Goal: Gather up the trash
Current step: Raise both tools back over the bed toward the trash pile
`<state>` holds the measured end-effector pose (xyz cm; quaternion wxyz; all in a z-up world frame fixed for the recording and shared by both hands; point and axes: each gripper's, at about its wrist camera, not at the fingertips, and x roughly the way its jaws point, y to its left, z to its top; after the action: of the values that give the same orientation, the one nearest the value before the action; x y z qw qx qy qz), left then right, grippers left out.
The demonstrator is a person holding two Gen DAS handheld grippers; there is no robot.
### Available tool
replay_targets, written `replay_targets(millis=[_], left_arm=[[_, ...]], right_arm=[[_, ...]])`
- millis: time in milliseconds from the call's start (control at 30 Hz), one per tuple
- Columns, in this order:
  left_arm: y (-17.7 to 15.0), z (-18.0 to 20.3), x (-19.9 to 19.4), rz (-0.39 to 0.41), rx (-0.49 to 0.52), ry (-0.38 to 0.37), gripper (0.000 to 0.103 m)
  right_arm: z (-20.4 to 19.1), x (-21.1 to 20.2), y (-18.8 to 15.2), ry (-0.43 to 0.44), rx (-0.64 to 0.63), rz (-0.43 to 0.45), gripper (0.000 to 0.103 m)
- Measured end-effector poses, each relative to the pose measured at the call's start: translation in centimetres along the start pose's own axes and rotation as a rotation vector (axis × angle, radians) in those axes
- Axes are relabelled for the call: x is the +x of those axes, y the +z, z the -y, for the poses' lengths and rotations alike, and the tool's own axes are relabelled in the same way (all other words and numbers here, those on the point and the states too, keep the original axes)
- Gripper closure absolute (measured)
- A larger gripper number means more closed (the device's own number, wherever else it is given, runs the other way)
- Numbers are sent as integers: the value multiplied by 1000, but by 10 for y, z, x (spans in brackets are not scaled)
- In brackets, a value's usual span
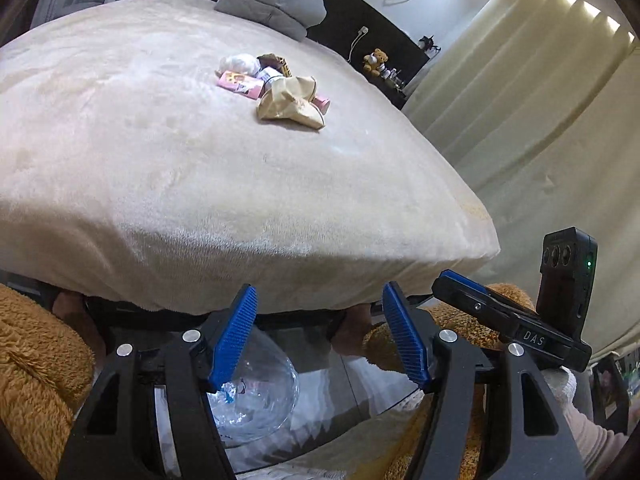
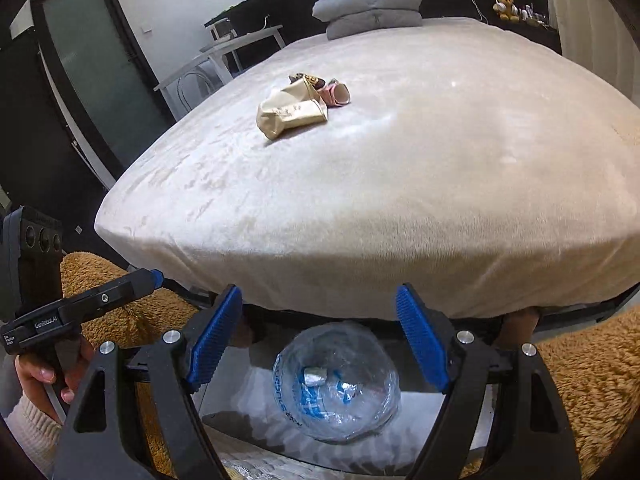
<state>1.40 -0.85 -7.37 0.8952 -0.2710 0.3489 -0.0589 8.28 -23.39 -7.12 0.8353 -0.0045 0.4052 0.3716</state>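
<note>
A small heap of trash lies in the middle of the cream bed (image 1: pixel 160 160): a crumpled tan paper bag (image 1: pixel 290 100) (image 2: pixel 292 114), a pink carton (image 1: pixel 240 82), a white crumpled wad (image 1: pixel 240 65) and a brown wrapper (image 1: pixel 276 62). My left gripper (image 1: pixel 320 292) hangs open at the bed's foot, far from the heap, with nothing between its blue pads (image 1: pixel 236 336). My right gripper (image 2: pixel 319 292) is open too and wider, also with nothing in it. Below both stands a clear plastic container (image 2: pixel 340 380) (image 1: pixel 256 396) with a blue label and scraps inside.
Grey folded pillows (image 1: pixel 272 4) sit at the bed's head. A teddy bear (image 1: pixel 376 60) sits on a dark shelf beside cream curtains (image 1: pixel 520 100). A white table (image 2: pixel 236 48) and a dark door (image 2: pixel 92 72) stand on the other side. A shaggy brown rug (image 2: pixel 580 380) covers the floor.
</note>
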Motion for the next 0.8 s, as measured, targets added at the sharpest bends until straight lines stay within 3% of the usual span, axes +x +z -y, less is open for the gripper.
replay_targets(millis=[367, 533, 600, 800], left_arm=[[42, -4, -13, 49, 46, -11, 39], [72, -15, -19, 76, 62, 0, 39], [83, -23, -20, 84, 50, 3, 39], [114, -46, -19, 108, 26, 19, 39]], right_arm=[[-4, 30, 61, 3, -108, 18, 24], [-6, 61, 97, 10, -144, 29, 16], [-7, 74, 109, 25, -146, 34, 6], [-18, 123, 137, 13, -184, 6, 6]])
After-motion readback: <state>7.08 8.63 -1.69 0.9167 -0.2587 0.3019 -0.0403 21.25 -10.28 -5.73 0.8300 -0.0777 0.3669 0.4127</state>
